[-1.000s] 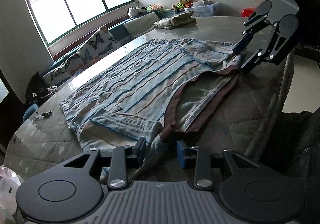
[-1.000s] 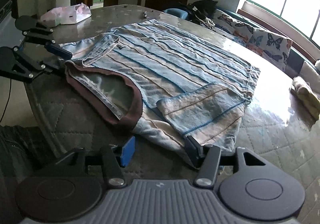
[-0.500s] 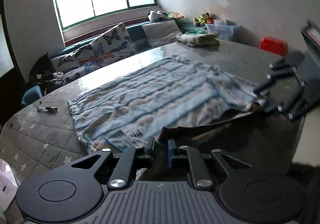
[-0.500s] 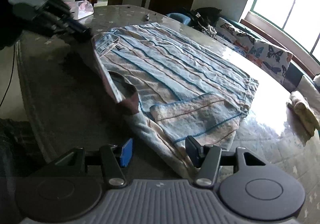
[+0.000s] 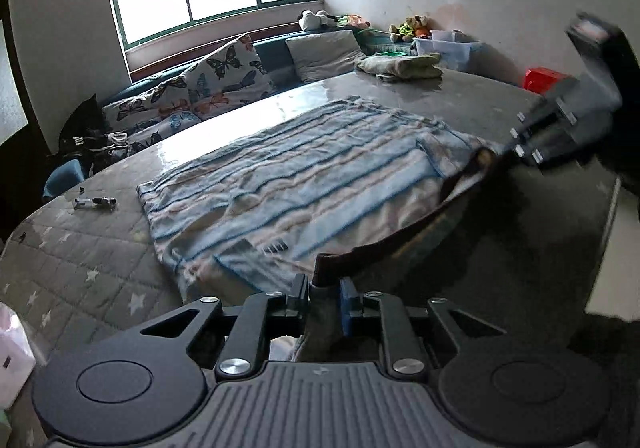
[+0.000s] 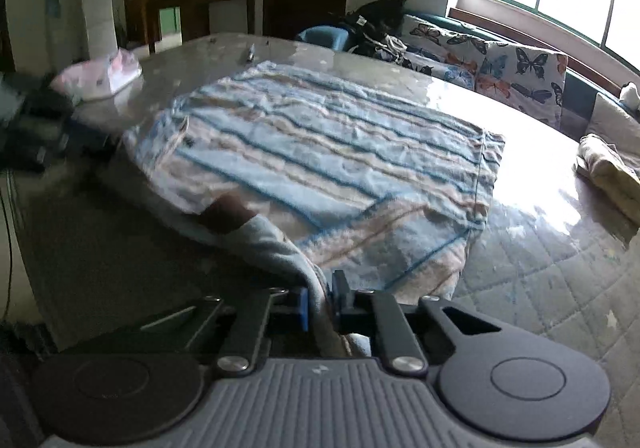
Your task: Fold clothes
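So the striped shirt (image 5: 304, 184) is lying mostly flat across the middle of the tabletop (image 5: 80, 272), with its near edge and brown collar band lifted off the surface. Over at 9 o'clock in the left wrist view there's a small pen-like thing (image 5: 95, 202) sitting on the quilted cover, well apart from the shirt. The left claw (image 5: 325, 298) is down at 6 o'clock, jaws opening a touch but the pads are pinching a bunched bit of shirt by the collar. Up at 1 o'clock a folded garment (image 5: 400, 66) rests near the far rim. At 3 o'clock the right claw (image 5: 516, 146) shows up blurry, clamped on the other shoulder. In its own view the right claw (image 6: 320, 298) is closing, fabric squeezed between the pads.
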Tool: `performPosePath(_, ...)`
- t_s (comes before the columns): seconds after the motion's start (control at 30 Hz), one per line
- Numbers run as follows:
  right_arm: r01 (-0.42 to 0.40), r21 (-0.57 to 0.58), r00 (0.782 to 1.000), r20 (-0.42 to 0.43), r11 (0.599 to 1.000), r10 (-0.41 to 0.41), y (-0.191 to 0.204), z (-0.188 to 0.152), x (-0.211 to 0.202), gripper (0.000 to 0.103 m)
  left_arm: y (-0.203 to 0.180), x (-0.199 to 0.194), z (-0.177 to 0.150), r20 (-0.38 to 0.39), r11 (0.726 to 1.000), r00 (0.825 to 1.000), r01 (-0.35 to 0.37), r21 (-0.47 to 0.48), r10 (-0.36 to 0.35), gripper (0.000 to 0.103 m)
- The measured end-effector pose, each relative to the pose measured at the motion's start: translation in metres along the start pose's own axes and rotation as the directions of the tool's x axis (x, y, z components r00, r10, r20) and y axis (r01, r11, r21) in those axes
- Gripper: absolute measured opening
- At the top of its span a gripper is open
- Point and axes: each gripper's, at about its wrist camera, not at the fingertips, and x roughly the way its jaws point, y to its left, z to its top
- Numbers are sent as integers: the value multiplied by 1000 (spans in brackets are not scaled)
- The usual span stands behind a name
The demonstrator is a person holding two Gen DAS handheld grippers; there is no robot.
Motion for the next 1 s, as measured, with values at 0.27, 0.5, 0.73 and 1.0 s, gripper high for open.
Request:
performPosePath(0.27,-15,27,999,35,1000,14,-6,22,-5,9,-15,-6,-23,-10,996,998,-64,64,65,34)
performPosePath(0.5,1,7,999,41,1000,-2,-3,27,-7,9,-12,0,-36,-31,990,995,-87,114,91,38)
performPosePath(0.73,18,-1,1000,25,1000,-18,4,14,-4,5,-6,-3,-33,-25,986,994,-105,126,109,6)
performPosePath(1.0,-28,-8,998,62,1000,29,15,2,-48,5,-10,-55,-26,41,987,994,-101,122,97,6)
